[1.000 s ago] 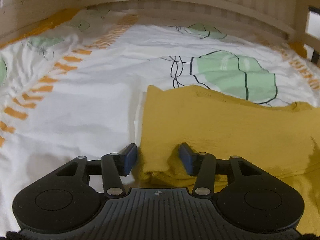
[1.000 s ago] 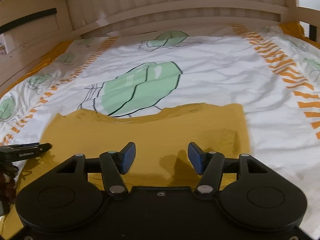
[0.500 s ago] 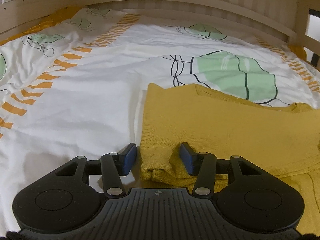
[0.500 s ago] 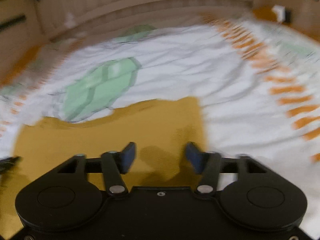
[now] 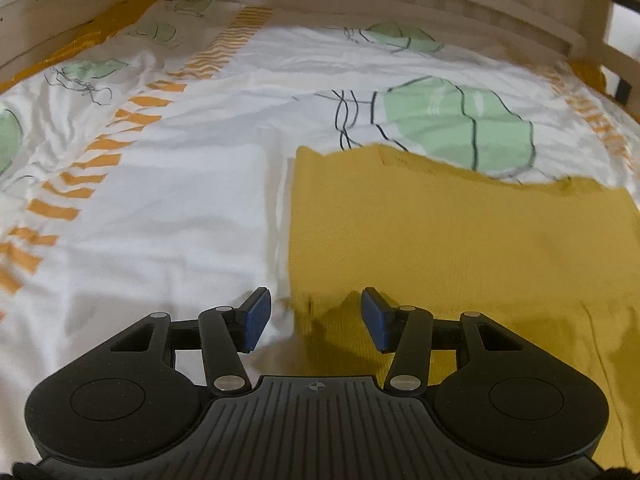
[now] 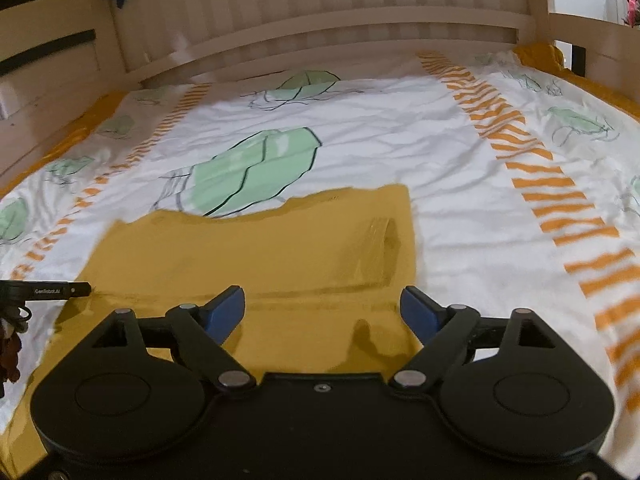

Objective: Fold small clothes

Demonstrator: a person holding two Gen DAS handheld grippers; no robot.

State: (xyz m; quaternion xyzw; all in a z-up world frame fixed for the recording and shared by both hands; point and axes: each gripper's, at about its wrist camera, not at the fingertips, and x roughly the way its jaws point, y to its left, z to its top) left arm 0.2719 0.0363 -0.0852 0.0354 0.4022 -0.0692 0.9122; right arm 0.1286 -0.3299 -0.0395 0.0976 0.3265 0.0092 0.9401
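A mustard-yellow knit garment (image 5: 440,240) lies folded flat on the bed sheet (image 5: 180,220). In the left wrist view my left gripper (image 5: 316,316) hovers over the garment's near left corner. It is open, with the cloth edge below the gap and neither blue pad pressing on it. In the right wrist view the garment (image 6: 260,252) spreads under my right gripper (image 6: 322,306). Its jaws are opening wide above the near right part, and nothing is between the pads.
The sheet is white with green leaf prints and orange stripe bands (image 6: 560,208). A pale wooden bed frame (image 6: 320,28) rings the far side and both sides. A black edge of the left tool (image 6: 48,291) pokes in at the left of the right wrist view.
The right gripper's jaws have spread much wider as it shifted sideways over the garment. The left gripper has lifted and drawn back, and the bunched cloth between its fingers now lies lower.
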